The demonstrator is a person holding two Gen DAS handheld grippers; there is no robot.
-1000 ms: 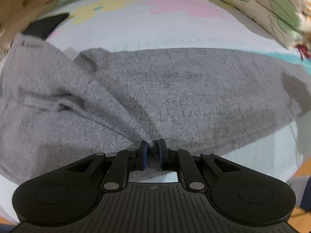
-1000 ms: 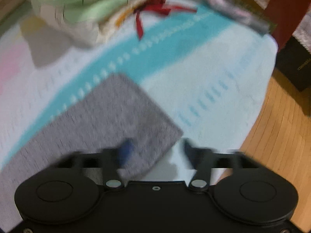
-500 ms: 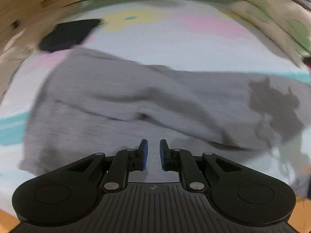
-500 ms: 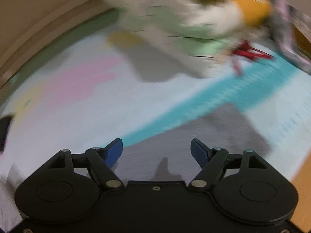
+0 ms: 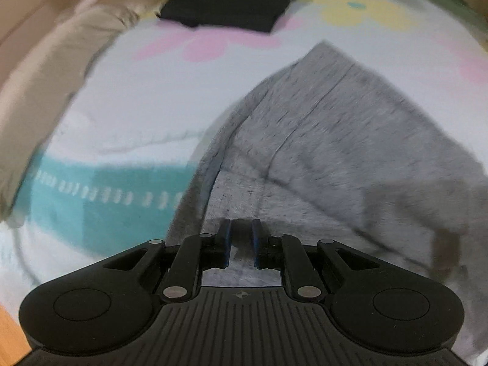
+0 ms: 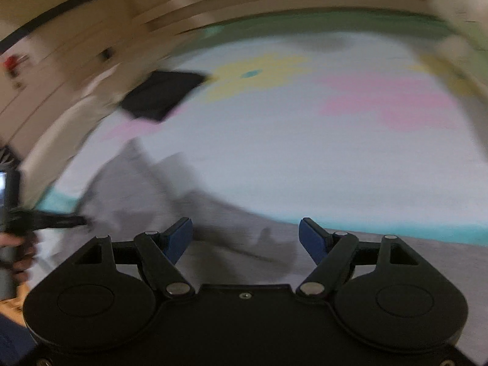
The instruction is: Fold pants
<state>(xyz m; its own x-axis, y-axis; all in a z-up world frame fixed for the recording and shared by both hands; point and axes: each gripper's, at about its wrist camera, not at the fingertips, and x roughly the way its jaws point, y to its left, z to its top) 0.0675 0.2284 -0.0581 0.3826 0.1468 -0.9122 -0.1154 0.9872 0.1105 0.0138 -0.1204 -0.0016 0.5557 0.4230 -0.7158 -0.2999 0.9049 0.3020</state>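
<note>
The pants (image 5: 350, 152) lie on the bed (image 5: 137, 116), a grey knit heap partly doubled over on itself, with one raised fold running from the far corner down toward the left gripper (image 5: 240, 244). In the right wrist view the same cloth (image 6: 189, 213) spreads under and to the left of the right gripper (image 6: 245, 238), reaching a teal stripe (image 6: 396, 228) in the bed cover.

The left gripper hangs just over the grey cloth with its blue pads nearly together — only a narrow slot between them, and nothing visibly pinched in it. The right gripper stands wide apart and empty above the cloth. Both views are smeared, so fine creases cannot be read.

This looks like soft, light jersey: it will drape and sag from any single point, stretch a little, and drag wrinkles along if pulled across the cover. It should not be slippery or breakable; the blue pads ought to bite well on a doubled edge. The likely trouble is catching one layer only, or catching the bed cover with it.

The best holds, as I judge it, are on thick seamed parts — a waistband corner or a leg hem — one gripper at each end of the same edge, so the fold carries over flat. A dark folded item (image 5: 231, 0) lies well apart at the far side.
</note>
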